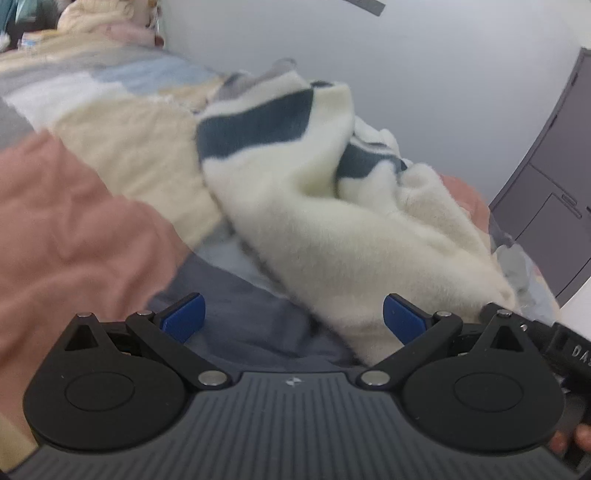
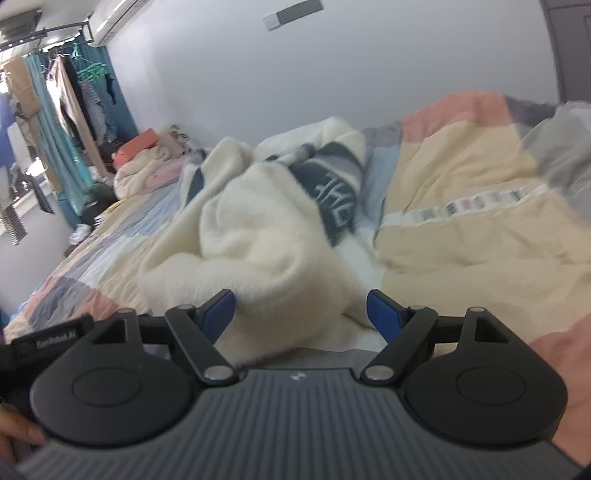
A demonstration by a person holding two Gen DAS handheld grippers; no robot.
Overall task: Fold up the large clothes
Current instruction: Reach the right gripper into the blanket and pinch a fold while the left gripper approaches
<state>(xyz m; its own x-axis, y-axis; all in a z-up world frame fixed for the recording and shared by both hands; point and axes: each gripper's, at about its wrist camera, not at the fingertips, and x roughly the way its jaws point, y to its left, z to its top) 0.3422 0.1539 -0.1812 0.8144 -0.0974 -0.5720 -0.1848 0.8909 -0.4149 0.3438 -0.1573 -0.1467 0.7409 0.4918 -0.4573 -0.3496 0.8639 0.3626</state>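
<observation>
**Fleece garment lies heaped on patchwork bed as two tools hover over it**

A cream fleece garment [image 1: 332, 221] with dark blue-grey stripes lies crumpled on a bed [image 1: 74, 221] covered by a patchwork quilt [image 2: 461, 229] of salmon, pale yellow, light blue and grey panels. Pale lettering, too blurred to read, shows on one dark stripe in the right wrist view. The plain white wall [image 2: 295, 74] runs behind the bed; a dark grey cabinet [image 1: 554, 166] stands at its far right in the left wrist view. A heap of cream and pink bedding [image 2: 144, 166] with an orange item on top sits at the head of the bed, and clothes hang on a rail [image 2: 74, 92] beside teal curtains beyond it. An air-conditioning unit [image 2: 118, 14] is mounted high on the wall.

The left tool [image 1: 293, 317] has its blue-padded fingers [image 1: 184, 317] spread wide; the garment's near edge reaches down to the right-hand pad, though contact there cannot be made out, and grey quilt fills most of the gap. The right tool [image 2: 301, 314] also stands open, with a thick cream fold of the garment bulging between its pads but not pinched. A hand [image 2: 14, 432] grips a tool handle at the lower left of the right wrist view.
</observation>
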